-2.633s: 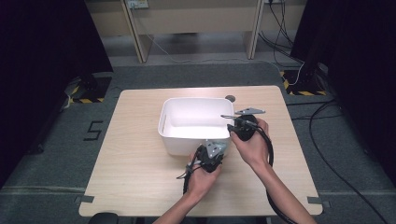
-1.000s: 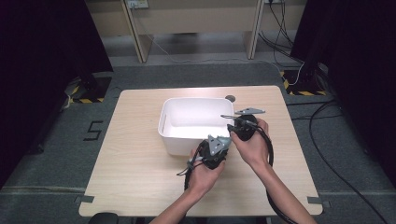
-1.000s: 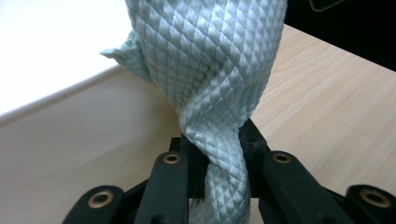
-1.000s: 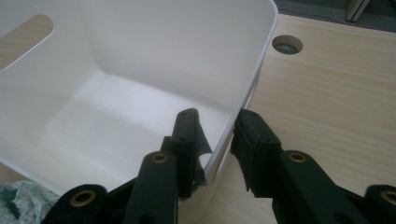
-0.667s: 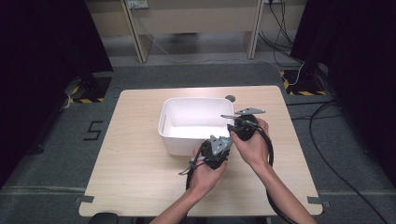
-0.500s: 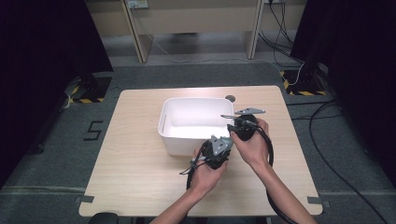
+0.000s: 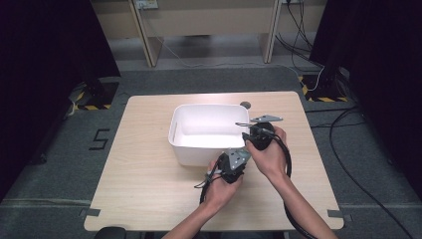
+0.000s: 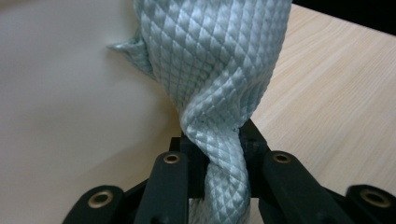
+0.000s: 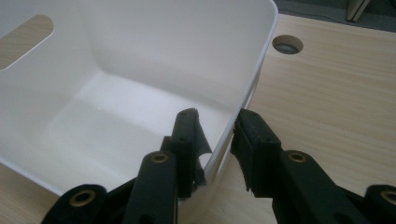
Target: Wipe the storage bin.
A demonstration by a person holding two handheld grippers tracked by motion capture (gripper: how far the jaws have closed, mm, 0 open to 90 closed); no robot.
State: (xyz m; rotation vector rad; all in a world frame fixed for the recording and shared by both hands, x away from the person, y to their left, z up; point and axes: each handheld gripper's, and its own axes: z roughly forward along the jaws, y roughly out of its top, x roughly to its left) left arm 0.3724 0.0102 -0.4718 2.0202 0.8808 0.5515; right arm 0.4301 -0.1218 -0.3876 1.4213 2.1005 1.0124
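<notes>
We see the left gripper [image 8: 217,154] pinching a twisted pale green quilted cloth [image 8: 215,70], which rises straight ahead of its jaws, beside the white bin's [image 7: 199,144] outer wall over the wooden table [image 7: 139,184]. The right gripper [image 9: 217,135] straddles the bin's rim, one jaw inside, one outside, clamping the wall between them

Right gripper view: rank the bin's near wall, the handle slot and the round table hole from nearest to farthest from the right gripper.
1. Near wall of the white bin: between the right gripper jaws.
2. Round table hole: upper right, outside the bin.
3. Handle slot: upper left, in the bin's opposite wall.
</notes>
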